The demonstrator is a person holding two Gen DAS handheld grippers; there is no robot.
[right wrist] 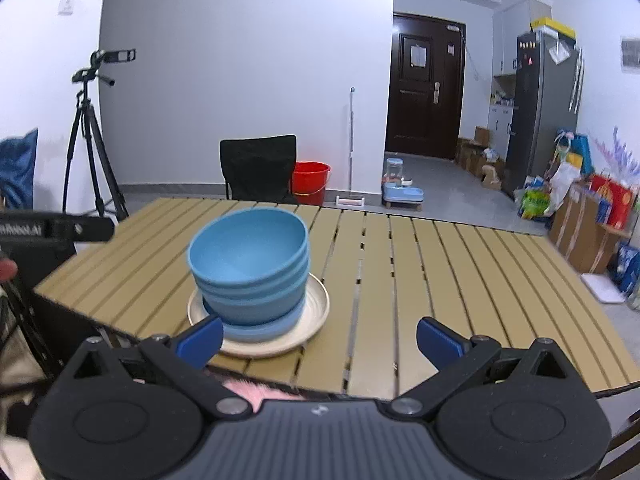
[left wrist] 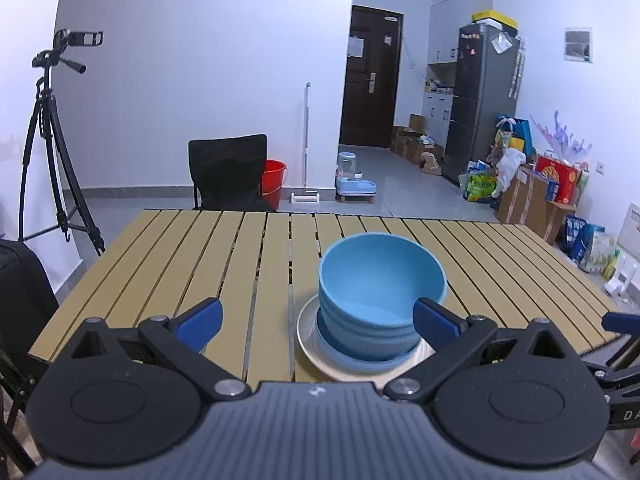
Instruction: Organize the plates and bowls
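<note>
The left gripper [left wrist: 318, 326], black-armed with blue pads, is standing with its jaws spread wide and nothing pressed between them. Just ahead of it, toward its right finger, a stack of light-blue round plastic bowls [left wrist: 380, 296] is sitting upright on a light-blue plate [left wrist: 360, 362], which is itself resting on a larger cream round plate [left wrist: 310, 344]. The right-hand blue pad [left wrist: 434, 320] is overlapping the stack in the picture, though whether it is touching the bowls is hard to judge.

The right gripper [right wrist: 320, 340] is likewise gaping, empty between its pads. From it, the same bowl stack [right wrist: 250, 264] is lying ahead and to its left, on the cream plate [right wrist: 316, 312], with its left pad [right wrist: 202, 338] just in front of the plate's near rim.

Everything is resting on a tan slatted folding table [left wrist: 224, 264]; beyond its far edge a black chair [left wrist: 230, 172] is standing.
</note>
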